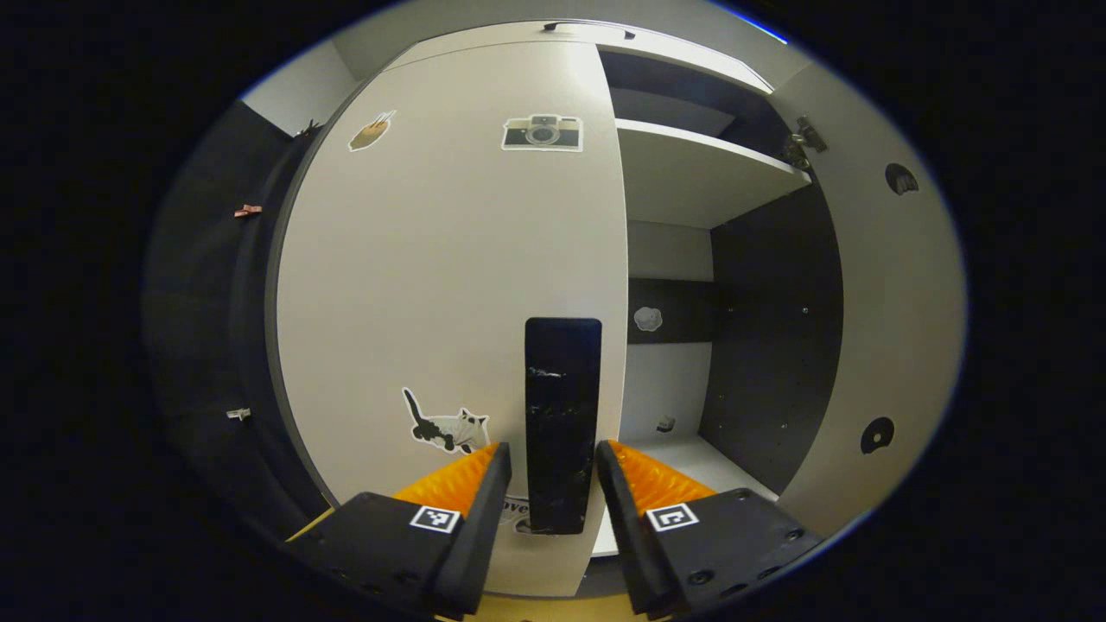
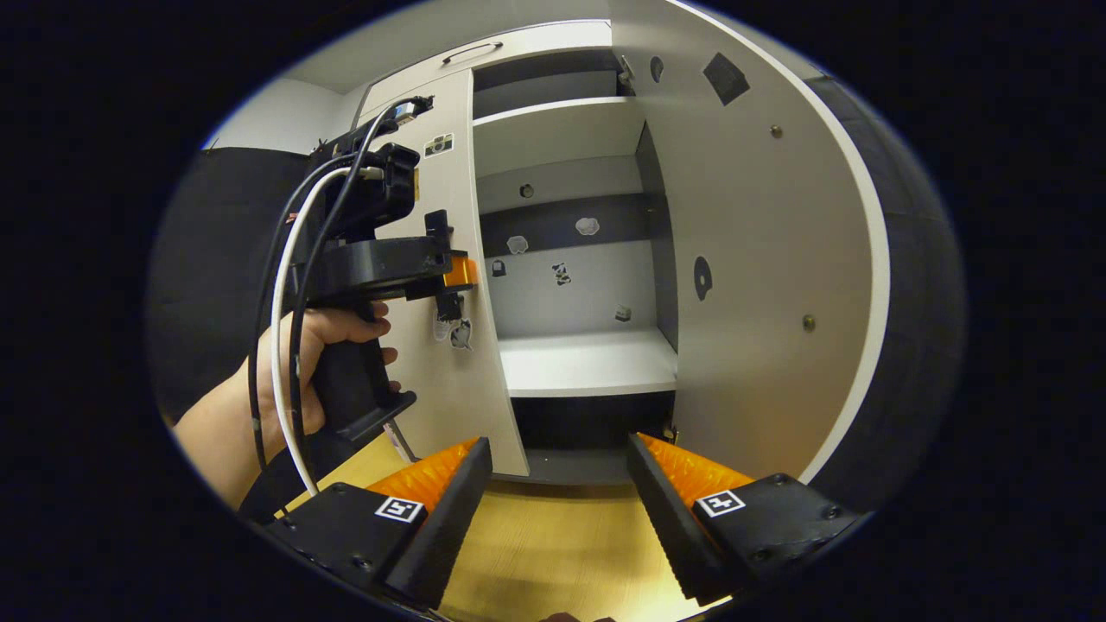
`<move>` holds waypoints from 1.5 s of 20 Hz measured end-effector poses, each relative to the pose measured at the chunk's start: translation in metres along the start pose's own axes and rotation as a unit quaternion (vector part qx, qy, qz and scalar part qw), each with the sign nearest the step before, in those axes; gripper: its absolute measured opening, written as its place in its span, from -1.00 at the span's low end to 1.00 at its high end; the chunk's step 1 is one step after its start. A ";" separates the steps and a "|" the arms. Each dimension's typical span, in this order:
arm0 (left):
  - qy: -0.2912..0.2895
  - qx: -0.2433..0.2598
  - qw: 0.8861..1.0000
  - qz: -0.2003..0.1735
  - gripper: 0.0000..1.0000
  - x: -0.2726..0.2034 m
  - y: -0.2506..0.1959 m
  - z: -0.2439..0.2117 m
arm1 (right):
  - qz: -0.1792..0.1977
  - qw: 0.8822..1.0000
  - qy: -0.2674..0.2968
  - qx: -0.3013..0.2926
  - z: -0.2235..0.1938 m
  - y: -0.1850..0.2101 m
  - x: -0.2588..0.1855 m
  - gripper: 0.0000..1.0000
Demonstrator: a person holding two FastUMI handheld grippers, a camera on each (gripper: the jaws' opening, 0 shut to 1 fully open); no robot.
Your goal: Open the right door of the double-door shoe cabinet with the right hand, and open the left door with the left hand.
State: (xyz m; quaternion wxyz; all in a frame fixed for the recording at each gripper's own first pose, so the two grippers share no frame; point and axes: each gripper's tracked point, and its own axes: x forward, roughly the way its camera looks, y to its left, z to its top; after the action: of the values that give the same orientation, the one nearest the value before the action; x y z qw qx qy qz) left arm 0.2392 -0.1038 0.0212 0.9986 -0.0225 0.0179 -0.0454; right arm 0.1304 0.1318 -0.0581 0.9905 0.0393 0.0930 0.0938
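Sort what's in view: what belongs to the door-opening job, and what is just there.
Job:
- left door, shut
- its black handle, between the left gripper fingers
- right door, swung open
- right gripper, open, holding nothing

Just there:
- camera sticker
- cat sticker
- inner shelf

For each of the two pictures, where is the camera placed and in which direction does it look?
Left gripper view: rides on the left claw, close before the closed left door, facing its black handle between the open fingers.
Right gripper view: rides on the right claw, farther back above the wooden floor, facing the cabinet's open right half; its fingers are apart and empty. It also shows the hand holding the left claw.
Shared: left door, open right door, inner shelves.
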 end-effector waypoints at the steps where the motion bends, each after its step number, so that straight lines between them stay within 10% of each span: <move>1: -0.002 -0.018 1.000 -0.006 -0.04 -0.001 -0.001 -0.001 | 0.005 1.000 0.000 -0.001 0.000 0.001 0.001 0.97; 11: -0.029 -0.007 0.999 -0.012 -0.81 -0.002 -0.003 -0.001 | -0.007 1.000 -0.004 0.000 0.003 -0.022 0.002 0.97; 30: 0.006 0.005 1.000 -0.022 -0.86 -0.027 0.007 -0.004 | -0.045 0.999 -0.014 -0.003 0.002 -0.012 -0.031 0.97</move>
State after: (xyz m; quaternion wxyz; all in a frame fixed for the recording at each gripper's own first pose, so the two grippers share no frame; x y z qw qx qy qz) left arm 0.2125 -0.0948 0.0176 0.9973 -0.0173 0.0227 -0.0680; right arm 0.1027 0.1140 -0.0521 0.9950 0.0329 0.0801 0.0489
